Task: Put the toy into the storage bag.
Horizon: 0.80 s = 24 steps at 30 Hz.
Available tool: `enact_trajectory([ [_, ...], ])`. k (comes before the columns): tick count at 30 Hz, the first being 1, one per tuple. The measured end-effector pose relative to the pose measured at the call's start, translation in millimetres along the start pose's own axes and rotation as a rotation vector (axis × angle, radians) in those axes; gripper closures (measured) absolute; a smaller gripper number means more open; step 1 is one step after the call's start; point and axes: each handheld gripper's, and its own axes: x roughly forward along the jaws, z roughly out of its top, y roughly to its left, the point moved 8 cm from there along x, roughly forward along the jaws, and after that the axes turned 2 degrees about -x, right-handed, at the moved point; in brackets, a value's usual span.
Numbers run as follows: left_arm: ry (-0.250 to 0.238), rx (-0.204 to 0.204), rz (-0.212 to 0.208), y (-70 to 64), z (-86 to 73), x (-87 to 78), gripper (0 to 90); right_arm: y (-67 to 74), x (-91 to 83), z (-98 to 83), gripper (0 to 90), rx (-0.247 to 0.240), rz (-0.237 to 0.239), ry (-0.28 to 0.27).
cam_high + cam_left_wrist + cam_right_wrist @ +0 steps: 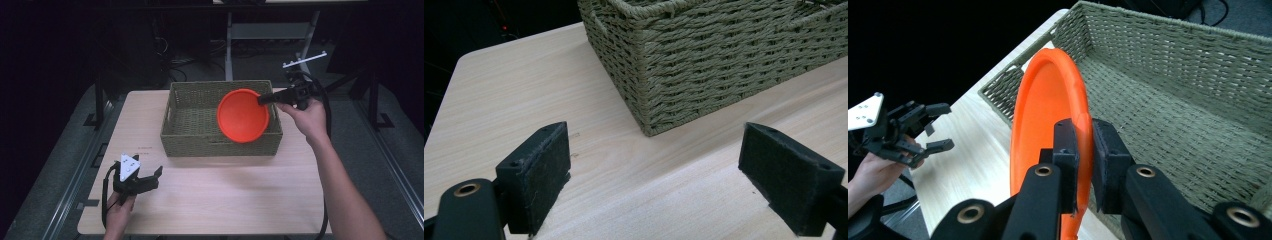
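Note:
An orange plate (pixel 243 115) hangs tilted on edge over the right part of the woven green basket (pixel 190 142). My right gripper (pixel 263 98) is shut on its upper right rim; in the right gripper view the two jaws pinch the plate (pixel 1048 115) rim, with the basket (pixel 1193 115) floor behind. My left gripper (pixel 155 177) rests open near the table's front left corner, nothing between its jaws. In the left gripper view its pads (pixel 536 172) stand wide apart, facing the basket (pixel 724 60) corner.
The light wood table (pixel 225 200) spreads in front of the basket. The left gripper (pixel 933 132) and its hand show far off in the right gripper view. Dark floor and metal stand legs (pixel 229 45) lie beyond the table.

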Motion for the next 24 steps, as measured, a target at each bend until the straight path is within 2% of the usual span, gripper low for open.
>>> enact_trajectory([
  [12,-0.004,0.006,0.000,0.4,0.6,-0.7,12.7,-11.4,6.8,20.4,81.7,0.025,-0.051,-0.011],
  [24,-0.007,0.003,0.001,1.0,0.9,-1.2,12.7,-25.3,21.8,26.0,81.7,0.060,-0.085,-0.012],
])
